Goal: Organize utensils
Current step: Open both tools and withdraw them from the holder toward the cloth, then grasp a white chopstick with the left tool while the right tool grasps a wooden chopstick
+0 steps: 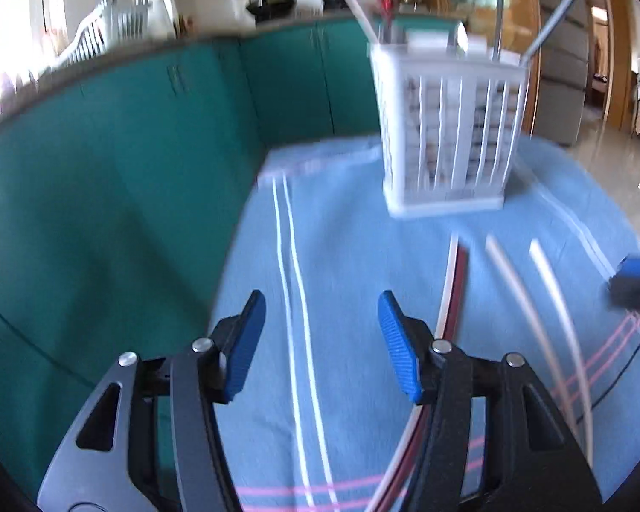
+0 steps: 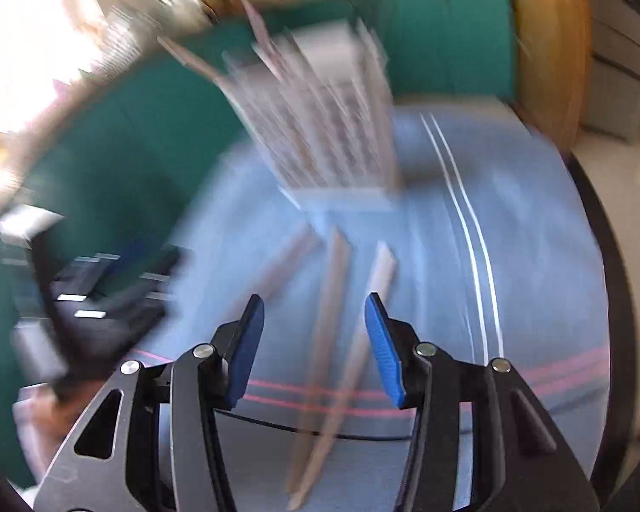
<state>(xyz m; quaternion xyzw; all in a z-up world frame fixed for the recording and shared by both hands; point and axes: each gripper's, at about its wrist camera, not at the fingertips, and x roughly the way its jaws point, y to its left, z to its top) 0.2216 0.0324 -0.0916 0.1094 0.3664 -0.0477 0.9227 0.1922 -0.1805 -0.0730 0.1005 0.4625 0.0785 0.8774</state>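
Chopsticks (image 2: 333, 341) lying loose on the table (image 1: 354, 256) look thin, stiff and probably slippery; pinch mid-length. Left claw (image 1: 320, 341) and right claw (image 2: 313, 345) gape, empty.

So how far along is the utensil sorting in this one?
Partly done: several utensils already stand in the white slatted holder. Nothing is in hand; the left hand-held gripper and right hand-held gripper are both open and empty. Left: the chopsticks and a red-and-white pair on the blue cloth.
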